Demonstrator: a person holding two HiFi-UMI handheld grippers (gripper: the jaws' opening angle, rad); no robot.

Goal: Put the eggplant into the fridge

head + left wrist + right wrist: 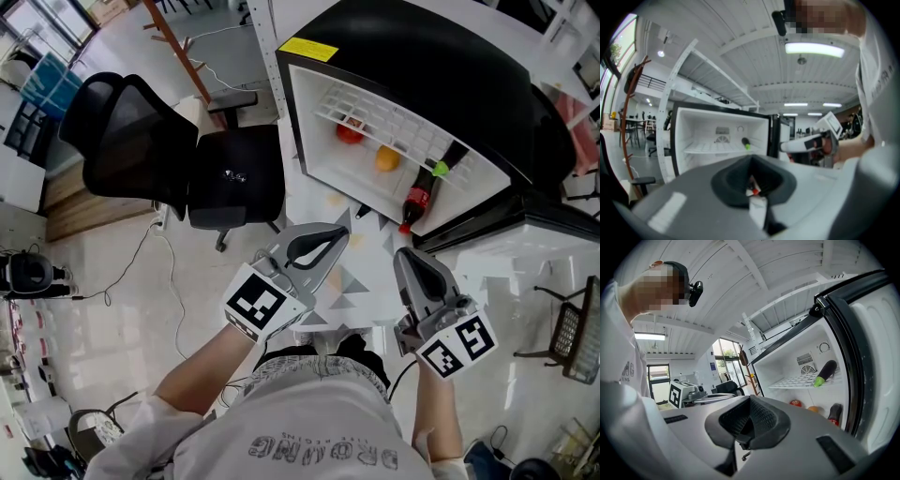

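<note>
Eggplant (pixel 825 372) on the wire shelf (pixel 797 380) of the open fridge (pixel 422 56). Beneath the shelf we see a red fruit (pixel 350 131), an orange (pixel 387 159) and a cola bottle (pixel 419 197). We hold the left gripper (pixel 345 228) and right gripper (pixel 401 253) in front of the fridge, well apart from the eggplant, each with its jaws together and nothing between them.

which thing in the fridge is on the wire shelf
The dark purple eggplant with green stem: it alone lies on the white wire shelf; the red fruit, orange fruit and dark bottle sit below.
</note>
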